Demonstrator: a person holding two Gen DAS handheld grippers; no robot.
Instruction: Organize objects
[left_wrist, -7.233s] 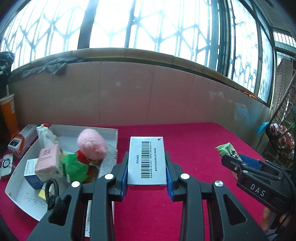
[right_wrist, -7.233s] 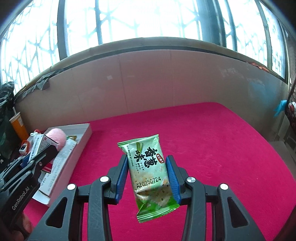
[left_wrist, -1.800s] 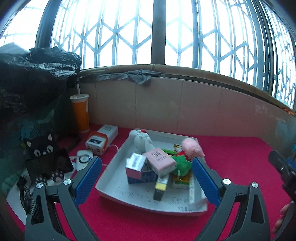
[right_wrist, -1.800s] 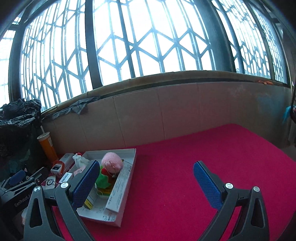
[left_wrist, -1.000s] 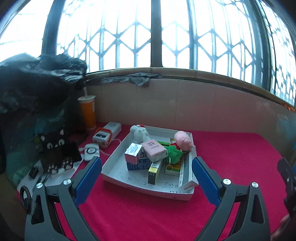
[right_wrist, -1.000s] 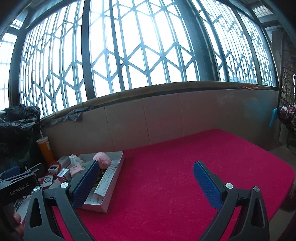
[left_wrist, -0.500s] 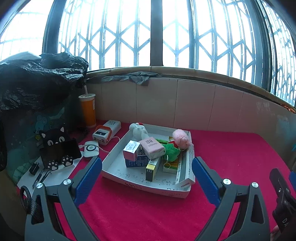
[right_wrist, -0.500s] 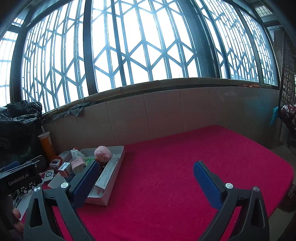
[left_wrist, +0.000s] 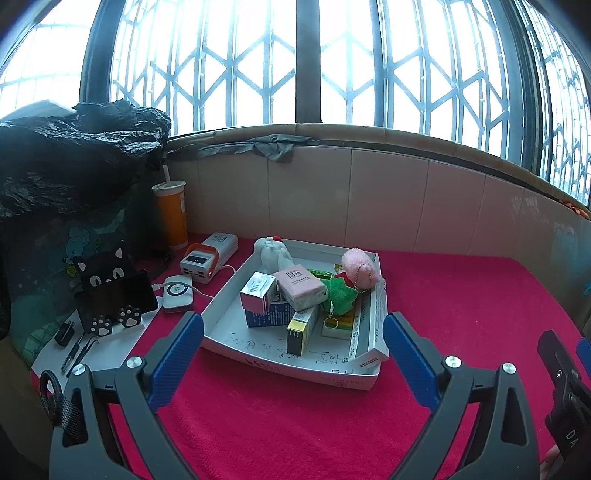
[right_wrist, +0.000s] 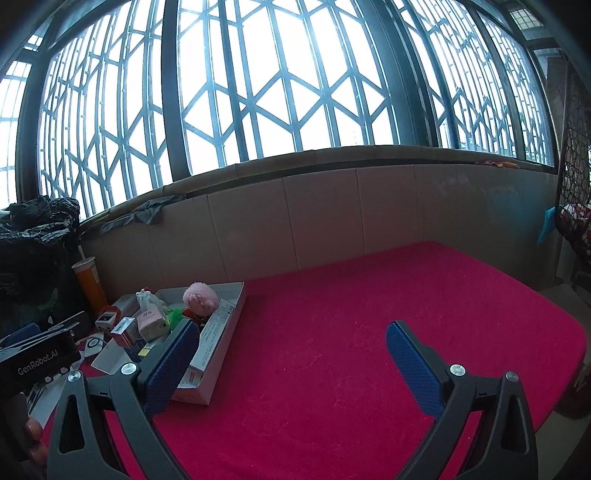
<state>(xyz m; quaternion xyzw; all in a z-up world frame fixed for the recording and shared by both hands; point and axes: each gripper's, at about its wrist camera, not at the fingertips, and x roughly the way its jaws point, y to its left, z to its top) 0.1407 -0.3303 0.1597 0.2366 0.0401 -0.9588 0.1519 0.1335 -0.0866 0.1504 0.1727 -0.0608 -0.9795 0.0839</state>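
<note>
Barred window bay with a tiled low wall; a counter (right_wrist: 351, 332) in red cloth fills both views. Left tongs (left_wrist: 293, 345) are spread wide, nothing between the blue pads, hanging above the counter's near edge and aimed at the white tray (left_wrist: 229, 291). Right tongs (right_wrist: 291, 354) are also wide apart and empty, over the bare middle of the cloth, well apart from the tray. Each tool shows at the edge of the other's view.

The tray sits toward the counter's left side, near the back wall. Piled inside: a pink box (left_wrist: 301, 282) lying tilted on top of a small white box (left_wrist: 258, 291) and a blue box (left_wrist: 267, 317), a yellow-ended box (left_wrist: 299, 330) leaning against them, a green plush (left_wrist: 338, 291) with a keyring, a pink pompom (left_wrist: 360, 267) on it, a white figure (left_wrist: 271, 253) at the tray's far edge. A long flat box (left_wrist: 371, 325) stands on edge along the tray's right wall, likely slotted there because the pile leaves no flat room. A green packet (left_wrist: 321, 273) peeks from under the pile.

Left of the tray, by the counter's left edge: an orange cup (left_wrist: 171, 214), a charger block (left_wrist: 208, 258), a round white device (left_wrist: 177, 293), a cat phone stand (left_wrist: 110, 291).

The rest of the cloth looks clear, so the sorting seems done; empty tongs fit a finished drop-off.
</note>
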